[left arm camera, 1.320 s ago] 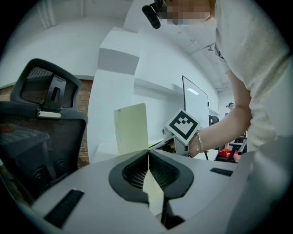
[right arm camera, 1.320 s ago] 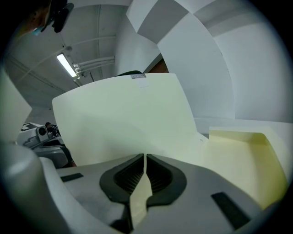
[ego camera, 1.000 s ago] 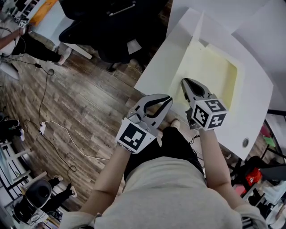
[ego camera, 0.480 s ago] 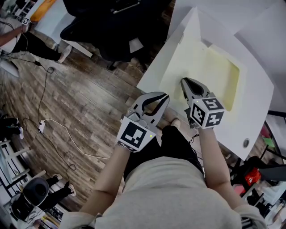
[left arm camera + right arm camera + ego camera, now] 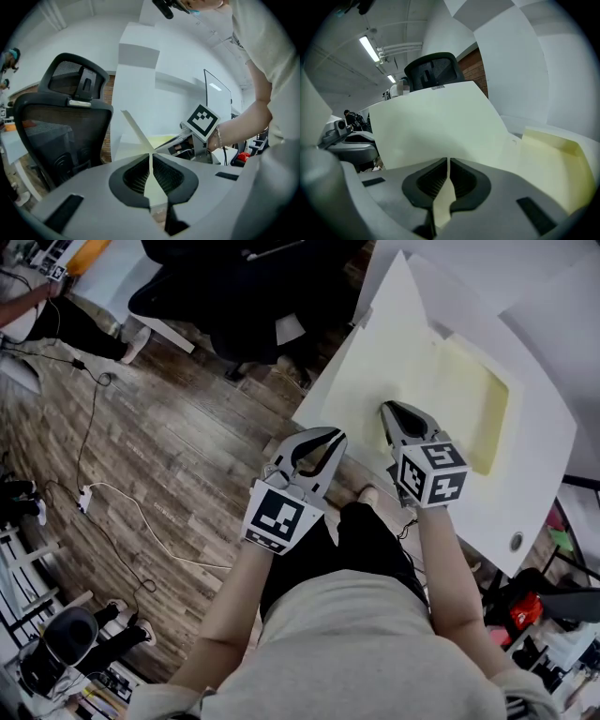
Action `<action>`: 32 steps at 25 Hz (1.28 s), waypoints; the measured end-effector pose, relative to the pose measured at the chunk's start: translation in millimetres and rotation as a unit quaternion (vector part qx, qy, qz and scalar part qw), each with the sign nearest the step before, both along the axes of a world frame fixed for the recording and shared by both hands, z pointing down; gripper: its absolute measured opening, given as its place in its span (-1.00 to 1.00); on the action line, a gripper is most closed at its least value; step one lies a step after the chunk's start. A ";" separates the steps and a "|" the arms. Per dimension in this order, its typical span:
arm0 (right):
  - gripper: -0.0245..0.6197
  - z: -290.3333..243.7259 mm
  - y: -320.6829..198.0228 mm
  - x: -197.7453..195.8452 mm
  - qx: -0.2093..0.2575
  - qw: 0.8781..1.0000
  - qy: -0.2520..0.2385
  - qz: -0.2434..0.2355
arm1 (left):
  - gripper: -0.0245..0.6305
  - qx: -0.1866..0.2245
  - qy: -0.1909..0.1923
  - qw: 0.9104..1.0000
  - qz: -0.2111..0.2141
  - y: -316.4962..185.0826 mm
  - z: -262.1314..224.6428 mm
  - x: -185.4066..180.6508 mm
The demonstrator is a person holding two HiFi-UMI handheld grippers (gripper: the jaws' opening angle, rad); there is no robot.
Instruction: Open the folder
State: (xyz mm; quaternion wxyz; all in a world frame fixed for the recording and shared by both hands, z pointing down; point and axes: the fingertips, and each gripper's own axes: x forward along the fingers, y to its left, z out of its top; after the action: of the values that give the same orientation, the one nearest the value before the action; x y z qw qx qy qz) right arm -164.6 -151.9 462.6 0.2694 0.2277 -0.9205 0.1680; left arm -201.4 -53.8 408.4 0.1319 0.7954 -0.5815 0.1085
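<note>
Pinching the edge of the raised cover [image 5: 375,367], the left gripper [image 5: 334,435] looks midway through opening the folder [image 5: 464,390] on the table [image 5: 539,460], while the right gripper [image 5: 386,410], jaws closed, rests on its lower leaf; next, I reckon, the cover needs swinging flat.

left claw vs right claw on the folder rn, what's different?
1. The left claw is shut on the edge of the cover. The right claw looks shut on the lower leaf.
2. The cover in the left claw stands raised at a steep tilt. The lower leaf in the right claw lies flat on the table.
Shared: both claws are closed on parts of the same pale yellow folder, and both have the same build.
</note>
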 end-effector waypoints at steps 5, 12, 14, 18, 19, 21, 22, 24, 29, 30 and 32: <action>-0.81 6.0 -1.1 -0.7 0.000 1.000 0.010 -0.005 | -0.86 -0.001 0.016 1.000 -0.018 0.7 3.7 -8.2; -0.82 19.4 -1.0 -15.1 -0.003 0.999 0.033 -0.012 | -0.86 -0.007 0.035 0.999 -0.027 3.6 13.4 -22.0; -0.82 20.8 0.0 -14.7 -0.001 0.999 0.042 -0.016 | -0.86 -0.008 0.033 0.999 -0.025 5.5 13.3 -20.3; -0.82 23.0 1.6 -10.5 -0.002 0.998 0.061 -0.022 | -0.86 -0.008 0.034 0.999 -0.034 6.5 13.1 -19.6; -0.82 24.6 1.3 -11.9 -0.003 0.998 0.065 -0.023 | -0.86 -0.009 0.035 0.999 -0.036 5.8 14.5 -22.1; -0.82 27.9 1.1 -15.4 -0.009 0.997 0.070 -0.023 | -0.85 -0.012 0.036 0.998 -0.040 4.7 17.2 -27.3; -0.82 29.8 1.4 -16.4 -0.014 0.997 0.070 -0.022 | -0.86 -0.013 0.037 0.998 -0.041 4.6 18.4 -29.1; -0.82 34.2 2.3 -18.2 -0.024 0.997 0.069 -0.017 | -0.86 -0.017 0.038 0.998 -0.044 4.4 21.9 -32.6; -0.82 40.6 4.1 -16.6 -0.031 0.997 0.072 -0.012 | -0.86 -0.036 0.045 0.997 -0.052 3.1 36.6 -35.5; -0.82 42.0 4.7 -15.9 -0.032 0.997 0.074 -0.013 | -0.86 -0.040 0.049 0.997 -0.054 3.1 40.0 -35.7; -0.82 46.2 5.3 -19.9 -0.036 0.996 0.078 -0.013 | -0.86 -0.048 0.056 0.996 -0.057 2.3 47.5 -41.1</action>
State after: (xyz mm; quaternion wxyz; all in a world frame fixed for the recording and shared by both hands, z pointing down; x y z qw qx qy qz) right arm -184.5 -146.5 508.8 0.3503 0.2186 -0.8930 0.1790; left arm -242.4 -51.4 456.0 0.2081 0.7586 -0.6117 0.0837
